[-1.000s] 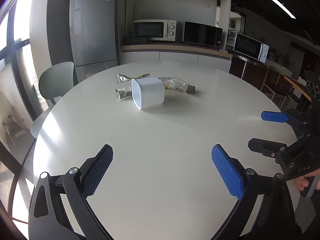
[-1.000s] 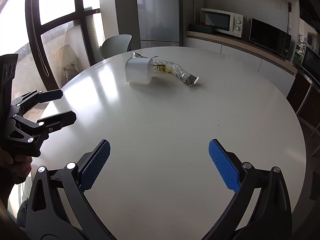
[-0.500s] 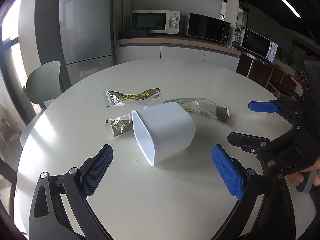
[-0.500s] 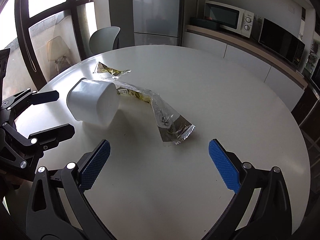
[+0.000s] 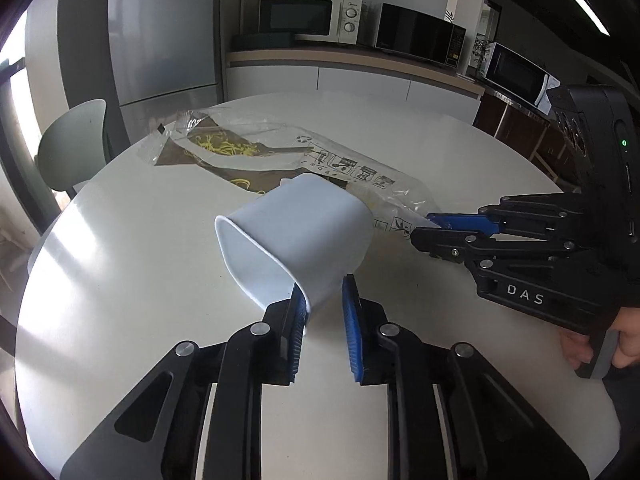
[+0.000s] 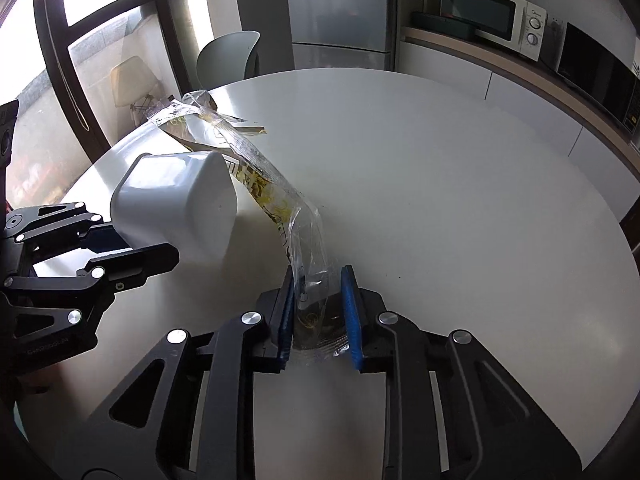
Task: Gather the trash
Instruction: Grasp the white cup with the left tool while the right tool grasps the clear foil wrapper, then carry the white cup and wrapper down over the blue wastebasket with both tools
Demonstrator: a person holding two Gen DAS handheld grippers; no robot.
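While both grippers reach in from the near edge of the round white table [image 5: 120, 264], each one is closing on a piece of trash. The left gripper [image 5: 323, 294] has its jaws closing on the rim of the white cup [image 5: 304, 236]; one blue pad sits inside the rim and the other pad is just outside the wall, with a small gap showing there. The cup lies on its side near the middle of the table, and its open mouth faces the left gripper. The right gripper [image 6: 317, 296] has its jaws closing on the near end of the long clear wrapper [image 6: 256, 168], and that end sits between the blue pads. The wrapper runs from there past the cup and on toward the far left edge of the table. It has brown and yellow bits inside and small black picture signs printed on it, too small to read.

To the right of the wrapper the table is bare all the way to its far and right edges, so there is lots of open room there. A pale green chair [image 5: 74, 140] stands just past the left edge. White letters on the right gripper's black body read "DAS". A hand [image 5: 600, 344] holds its grip at the right edge of the table. Beyond the table, a white microwave [image 5: 308, 20] on a counter has a small word on it that I cannot read.
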